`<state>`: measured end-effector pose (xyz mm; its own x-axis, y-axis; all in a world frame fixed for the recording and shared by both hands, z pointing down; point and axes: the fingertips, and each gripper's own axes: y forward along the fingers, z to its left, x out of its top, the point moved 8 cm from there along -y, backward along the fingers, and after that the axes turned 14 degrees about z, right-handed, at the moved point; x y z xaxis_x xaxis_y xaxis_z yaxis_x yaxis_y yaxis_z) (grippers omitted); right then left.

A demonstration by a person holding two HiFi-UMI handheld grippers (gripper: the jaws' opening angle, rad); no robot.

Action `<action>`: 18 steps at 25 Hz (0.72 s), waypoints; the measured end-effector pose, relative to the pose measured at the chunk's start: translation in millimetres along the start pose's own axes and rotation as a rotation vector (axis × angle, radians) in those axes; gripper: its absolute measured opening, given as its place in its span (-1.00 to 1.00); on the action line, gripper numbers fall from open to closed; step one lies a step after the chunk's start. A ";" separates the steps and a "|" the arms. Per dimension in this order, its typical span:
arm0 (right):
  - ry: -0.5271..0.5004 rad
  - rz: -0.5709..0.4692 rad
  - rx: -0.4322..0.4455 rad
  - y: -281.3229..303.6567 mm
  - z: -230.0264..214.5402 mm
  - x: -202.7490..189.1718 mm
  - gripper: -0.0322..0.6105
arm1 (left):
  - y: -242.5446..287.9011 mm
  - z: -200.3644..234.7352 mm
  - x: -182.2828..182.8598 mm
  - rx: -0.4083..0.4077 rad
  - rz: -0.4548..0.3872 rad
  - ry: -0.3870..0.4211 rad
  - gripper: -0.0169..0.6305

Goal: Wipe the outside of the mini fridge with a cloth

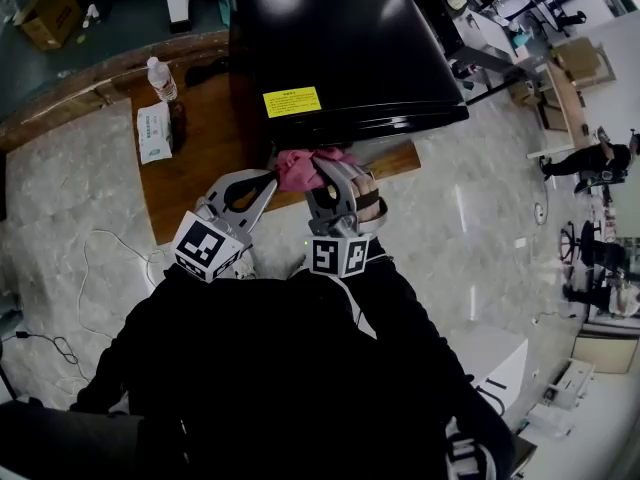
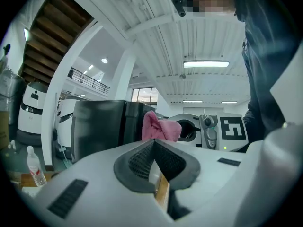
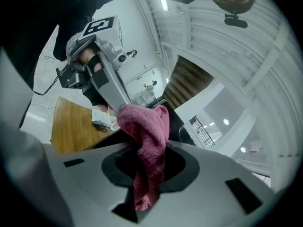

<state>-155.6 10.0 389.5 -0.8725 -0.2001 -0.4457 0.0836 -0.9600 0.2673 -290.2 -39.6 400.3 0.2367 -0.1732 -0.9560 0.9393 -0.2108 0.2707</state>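
Note:
The black mini fridge (image 1: pixel 340 53) with a yellow label stands on a low wooden table (image 1: pixel 195 173). A pink cloth (image 1: pixel 300 166) is bunched at the fridge's near face; I cannot tell if it touches. My right gripper (image 1: pixel 326 166) is shut on the cloth (image 3: pixel 144 126), which hangs out between the right gripper's (image 3: pixel 149 152) pads. My left gripper (image 1: pixel 268 180) is just left of the cloth, shut with nothing between its pads. In the left gripper view, the left gripper (image 2: pixel 154 145) points at the fridge (image 2: pixel 97 126), with the cloth (image 2: pixel 158 126) beyond its tips.
A water bottle (image 1: pixel 161 78) and a white tissue pack (image 1: pixel 154 131) sit on the table's left part. A dark object (image 1: pixel 205 70) lies beside the fridge. Cables (image 1: pixel 100 258) trail on the stone floor at left. A cardboard box (image 1: pixel 50 13) stands far left.

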 end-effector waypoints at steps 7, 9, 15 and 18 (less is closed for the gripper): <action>-0.032 0.067 0.154 14.0 44.9 -36.0 -0.64 | 18.2 -11.5 -32.0 0.014 0.097 -0.057 -0.93; -0.031 0.078 0.187 21.0 58.8 -45.3 -0.64 | 25.3 -10.6 -51.4 0.021 0.139 -0.074 -0.93; -0.035 0.118 0.292 41.8 100.6 -69.4 -0.64 | 47.1 1.7 -109.2 0.047 0.236 -0.175 -0.93; -0.050 0.145 0.334 52.0 122.4 -79.8 -0.64 | 57.8 7.3 -131.7 0.044 0.278 -0.200 -0.93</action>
<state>-140.5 0.1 543.5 -0.8861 -0.3121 -0.3427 0.0537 -0.8035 0.5929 -268.9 -35.9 542.6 0.4247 -0.4143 -0.8050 0.8331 -0.1693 0.5266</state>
